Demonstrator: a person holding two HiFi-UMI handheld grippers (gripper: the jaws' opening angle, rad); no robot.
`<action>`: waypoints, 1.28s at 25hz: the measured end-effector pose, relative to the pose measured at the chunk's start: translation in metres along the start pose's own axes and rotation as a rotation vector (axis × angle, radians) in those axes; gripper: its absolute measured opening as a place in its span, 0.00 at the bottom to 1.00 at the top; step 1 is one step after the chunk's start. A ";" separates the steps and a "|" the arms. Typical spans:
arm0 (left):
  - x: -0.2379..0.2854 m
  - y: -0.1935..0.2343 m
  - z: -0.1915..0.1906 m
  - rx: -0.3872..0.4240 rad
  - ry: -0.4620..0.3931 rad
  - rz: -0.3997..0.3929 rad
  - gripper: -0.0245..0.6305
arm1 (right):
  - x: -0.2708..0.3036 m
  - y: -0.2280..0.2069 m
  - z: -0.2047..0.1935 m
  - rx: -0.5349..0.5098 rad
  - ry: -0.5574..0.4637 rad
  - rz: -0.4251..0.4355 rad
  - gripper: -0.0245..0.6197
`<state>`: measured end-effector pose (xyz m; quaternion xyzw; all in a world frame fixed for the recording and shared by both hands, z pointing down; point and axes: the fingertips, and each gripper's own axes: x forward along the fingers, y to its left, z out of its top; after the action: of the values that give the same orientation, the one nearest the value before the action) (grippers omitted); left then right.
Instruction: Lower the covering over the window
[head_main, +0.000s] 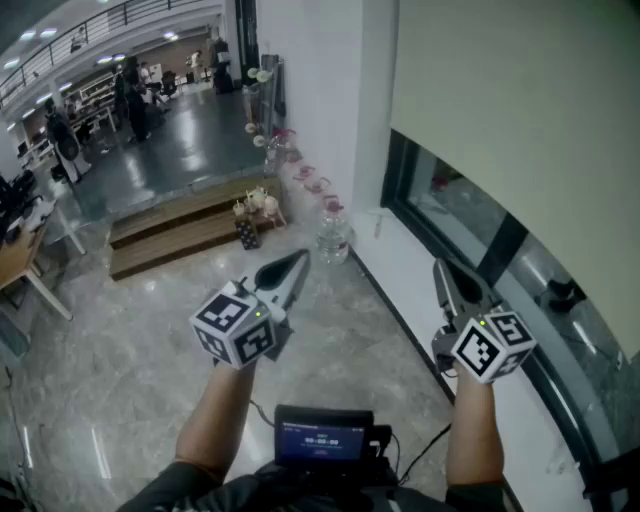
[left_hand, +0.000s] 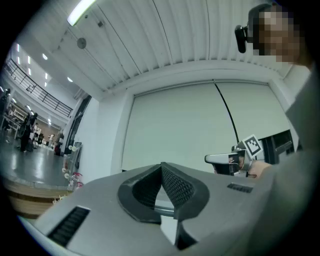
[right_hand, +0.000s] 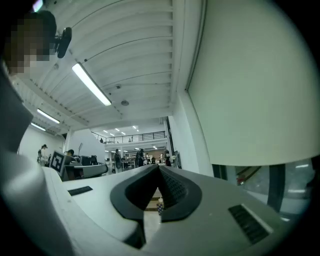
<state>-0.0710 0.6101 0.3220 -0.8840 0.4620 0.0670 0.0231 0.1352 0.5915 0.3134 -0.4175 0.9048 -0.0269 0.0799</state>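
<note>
Nearest item, small screen unit (head_main: 323, 437), is sitting at the person's chest, with left tool (head_main: 298, 258) and right tool (head_main: 441, 270) pointing ahead beyond it, both clenched tight and gripping nothing. Pale roller blind (head_main: 520, 120), the covering, is hanging over the upper part of the window (head_main: 470, 228) at right, its lower edge stopping above a strip of bare glass over the white sill (head_main: 405, 280). Neither tool is touching the blind or the thin dark cord (left_hand: 227, 112) running down its face, so the lowering of that last stretch is, by the look of it, waiting to be started.
</note>
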 end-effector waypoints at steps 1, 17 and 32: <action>0.000 -0.001 0.000 -0.004 -0.007 0.002 0.02 | -0.001 0.001 -0.002 0.011 -0.002 0.002 0.04; -0.003 -0.009 -0.011 -0.032 0.008 -0.036 0.02 | 0.003 0.015 -0.004 -0.035 -0.008 -0.030 0.05; -0.027 0.027 -0.021 -0.031 0.008 -0.050 0.02 | 0.027 0.043 -0.013 -0.052 -0.022 -0.085 0.05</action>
<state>-0.1068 0.6142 0.3470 -0.8958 0.4388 0.0697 0.0092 0.0839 0.5987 0.3183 -0.4577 0.8857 -0.0021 0.0777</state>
